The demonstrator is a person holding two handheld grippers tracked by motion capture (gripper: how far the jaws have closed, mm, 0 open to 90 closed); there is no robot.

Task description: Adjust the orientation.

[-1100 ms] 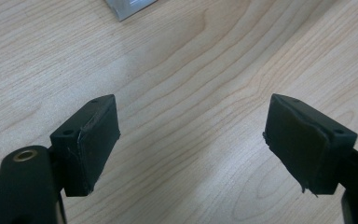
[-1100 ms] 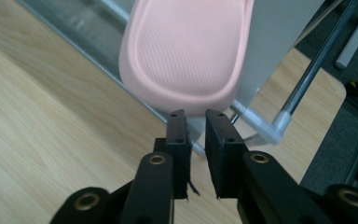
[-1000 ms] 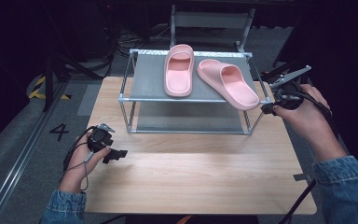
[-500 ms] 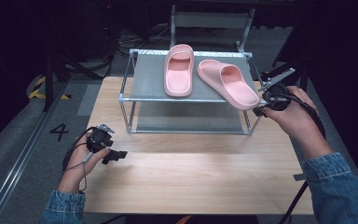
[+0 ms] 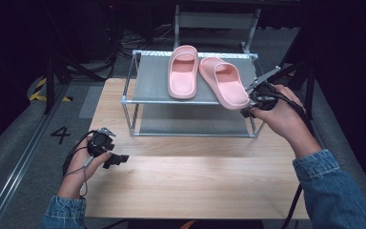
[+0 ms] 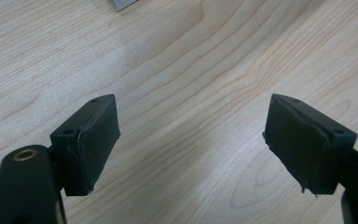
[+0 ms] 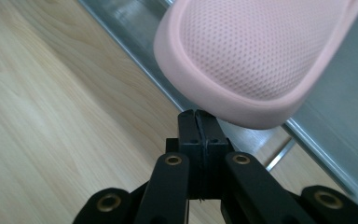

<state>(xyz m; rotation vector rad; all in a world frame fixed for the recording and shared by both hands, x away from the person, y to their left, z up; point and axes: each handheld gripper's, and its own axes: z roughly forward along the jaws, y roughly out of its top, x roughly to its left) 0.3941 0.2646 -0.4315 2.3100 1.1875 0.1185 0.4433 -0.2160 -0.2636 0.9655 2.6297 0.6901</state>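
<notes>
Two pink slippers lie side by side on the top shelf of a metal rack (image 5: 147, 88), the left slipper (image 5: 183, 71) straight and the right slipper (image 5: 224, 82) angled, its heel over the front rail. My right gripper (image 5: 246, 111) sits at that heel. In the right gripper view its jaws (image 7: 198, 116) are shut, pad against pad with nothing between them, and the tips lie right under the rim of the slipper's sole (image 7: 256, 56). My left gripper (image 5: 116, 160) rests low over the wooden table (image 5: 195, 181) at the left, and in the left gripper view it (image 6: 191, 140) stands open over bare wood.
The rack has a lower shelf (image 5: 195, 125) under the top one and stands at the table's far side. A dark floor with a painted number (image 5: 60, 134) and cables lies to the left. A metal frame (image 5: 214, 21) stands behind the rack.
My right hand has moved left and slightly down, bringing the shut gripper from beside the rack's right end to the right slipper's heel. The left hand has stayed in place.
</notes>
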